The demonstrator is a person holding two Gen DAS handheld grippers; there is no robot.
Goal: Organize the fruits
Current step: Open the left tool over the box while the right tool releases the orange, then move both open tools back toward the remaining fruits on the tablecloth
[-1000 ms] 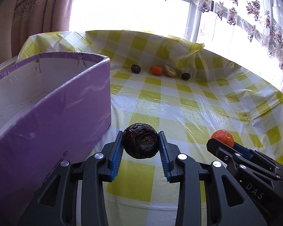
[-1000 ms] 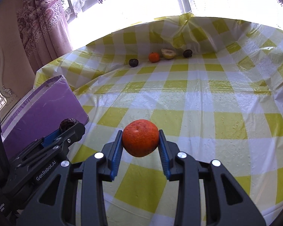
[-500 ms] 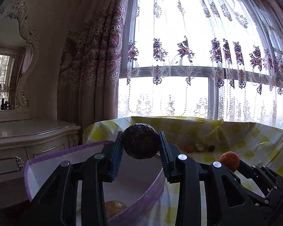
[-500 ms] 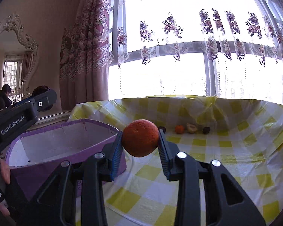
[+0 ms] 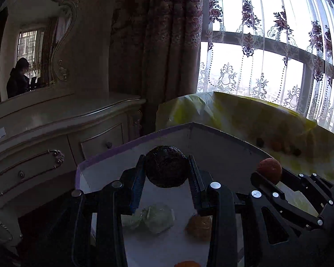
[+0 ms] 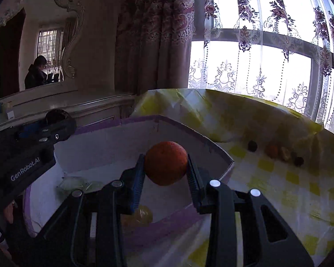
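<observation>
Left gripper [image 5: 166, 170] clenched on a dark, wrinkled round fruit [image 5: 165, 166], centre of the left view, above the purple-rimmed cardboard box [image 5: 222, 133]. Right gripper [image 6: 165, 166] clamps a pebbly orange [image 6: 165, 165] between ribbed blue pads, centre of the right view, over the same box. Lower in the left view, a pale green wrapped fruit [image 5: 158, 220] and a yellow-orange one [image 5: 199, 227] lie on the white box floor.

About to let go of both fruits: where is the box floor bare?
Bare white floor lies by the far wall of the purple box, behind the dark fruit. Nearer, it is crowded: green fruit, orange one.
</observation>
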